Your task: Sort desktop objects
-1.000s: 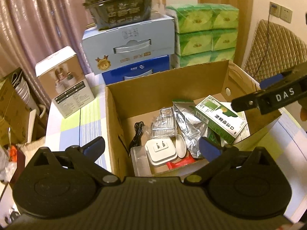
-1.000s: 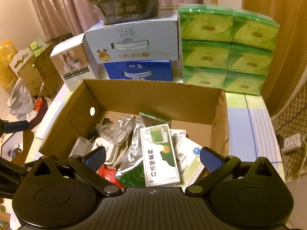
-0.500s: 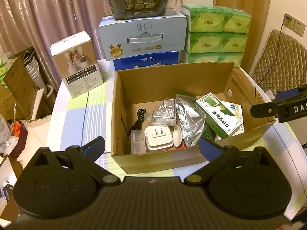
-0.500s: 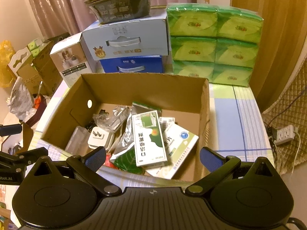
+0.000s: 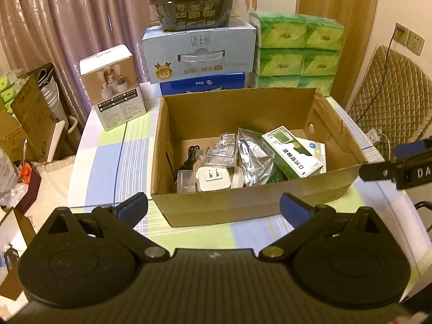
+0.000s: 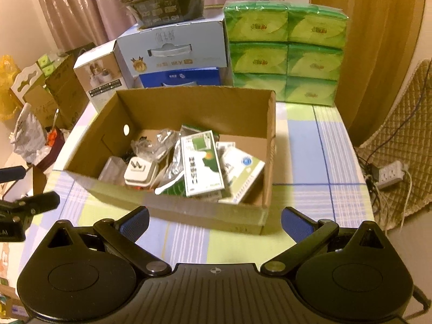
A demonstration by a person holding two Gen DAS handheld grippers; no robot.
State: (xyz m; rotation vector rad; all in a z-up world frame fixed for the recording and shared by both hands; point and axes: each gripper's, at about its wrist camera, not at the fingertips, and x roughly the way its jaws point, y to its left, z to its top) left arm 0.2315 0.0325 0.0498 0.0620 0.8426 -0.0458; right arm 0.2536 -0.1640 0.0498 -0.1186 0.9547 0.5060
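The cardboard box [image 5: 243, 202] on the table [image 5: 113, 162] holds a green medicine carton [image 5: 291, 151], foil pouch [image 5: 252, 162] and white plug adapter [image 5: 213, 178]. Both the left tongs [image 5: 213, 206] and right tongs [image 6: 214, 220] are spread and empty.

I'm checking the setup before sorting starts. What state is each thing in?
left tongs: open, empty
right tongs: open, empty
cardboard box: open-topped, holding items
green medicine box: lying tilted on other items
white plug adapter: prongs facing up
silver foil pouch: crumpled, lying in box
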